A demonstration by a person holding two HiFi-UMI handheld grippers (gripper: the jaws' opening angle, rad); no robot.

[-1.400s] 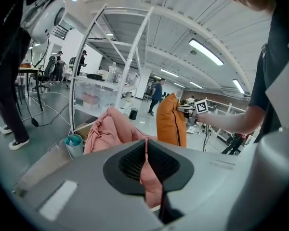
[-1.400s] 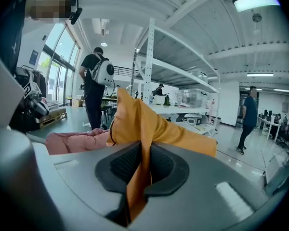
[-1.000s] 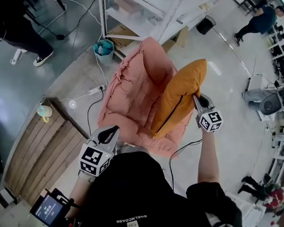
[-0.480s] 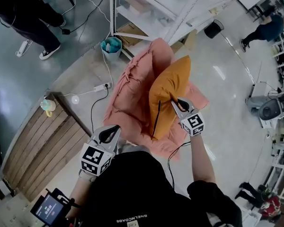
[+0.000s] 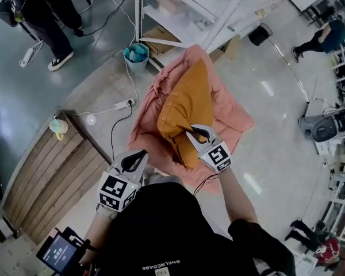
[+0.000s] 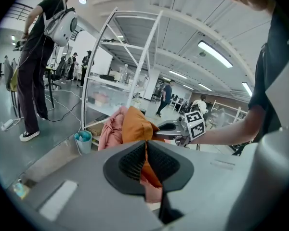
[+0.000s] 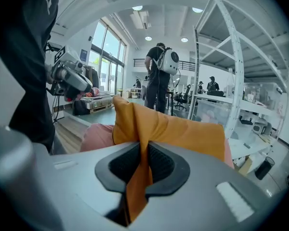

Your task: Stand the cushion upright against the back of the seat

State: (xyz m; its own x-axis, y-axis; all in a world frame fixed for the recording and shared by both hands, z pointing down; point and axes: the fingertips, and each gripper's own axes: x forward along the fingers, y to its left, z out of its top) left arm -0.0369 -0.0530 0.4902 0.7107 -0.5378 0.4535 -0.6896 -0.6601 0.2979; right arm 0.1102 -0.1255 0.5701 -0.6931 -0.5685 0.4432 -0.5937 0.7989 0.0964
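Observation:
An orange cushion (image 5: 184, 108) lies tilted over the pink padded seat (image 5: 149, 119), its far end near the seat's raised back (image 5: 196, 56). My right gripper (image 5: 196, 135) is shut on the cushion's near edge; in the right gripper view the orange fabric (image 7: 183, 129) is pinched between the pads (image 7: 143, 150). My left gripper (image 5: 132, 161) hangs at the seat's front left edge, shut with nothing in it. Its own view shows the jaws (image 6: 146, 146) closed, with the cushion (image 6: 135, 126), the seat (image 6: 111, 129) and the right gripper (image 6: 171, 127) beyond them.
A white metal rack (image 5: 190, 10) stands just behind the seat, with a teal bucket (image 5: 135, 55) and cardboard boxes at its foot. A power strip (image 5: 122, 104) with cables lies left of the seat, beside a wooden platform (image 5: 52, 177). People stand at the far left (image 5: 40, 16) and far right (image 5: 328, 33).
My right gripper swung left and down with the cushion, from beside the seat's right edge to over its middle. The left gripper stayed in place.

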